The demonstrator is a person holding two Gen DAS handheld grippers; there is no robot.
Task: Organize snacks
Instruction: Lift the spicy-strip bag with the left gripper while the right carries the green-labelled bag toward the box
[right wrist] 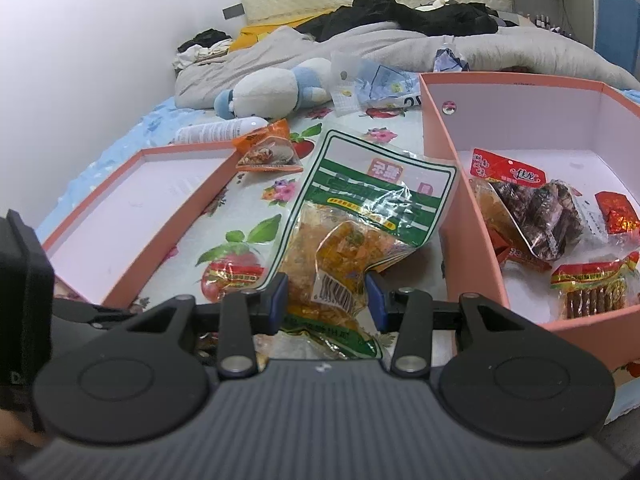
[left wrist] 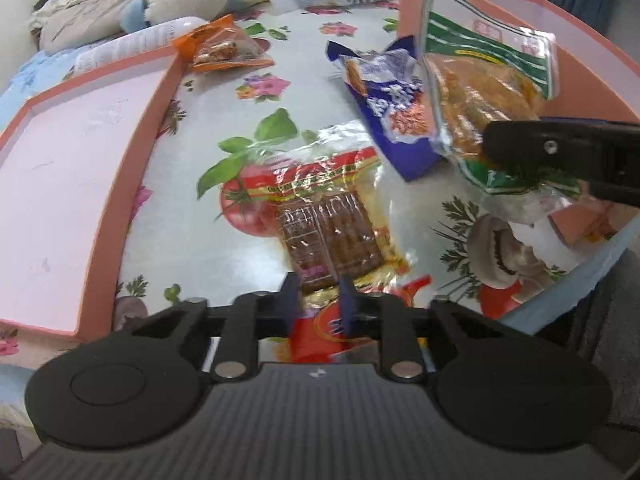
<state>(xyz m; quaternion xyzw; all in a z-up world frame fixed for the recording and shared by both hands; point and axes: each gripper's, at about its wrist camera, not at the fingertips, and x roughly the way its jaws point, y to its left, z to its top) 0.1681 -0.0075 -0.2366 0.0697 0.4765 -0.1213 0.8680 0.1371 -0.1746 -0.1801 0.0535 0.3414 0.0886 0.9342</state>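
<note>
meanwhile, the right gripper (right wrist: 326, 296) is clamping a green-striped snack packet (right wrist: 360, 216) at frame centre, beside the pink box (right wrist: 472, 240). the left gripper (left wrist: 318, 300) is pinching a red-topped snack packet (left wrist: 328, 224) at lower centre.

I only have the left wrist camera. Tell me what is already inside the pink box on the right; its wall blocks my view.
Observer: Three packets lie in the pink box: a red-topped packet of dark pieces, a small red foil packet and a packet of brown sticks.
Operator: Report where the right gripper bites the green packet.
Observer: The right gripper pinches the green packet across its lower part, at the barcode.
Operator: Say whether it is over the box yet.
Observer: It appears not; it sits left of the box wall, above the flowered cloth.
</note>
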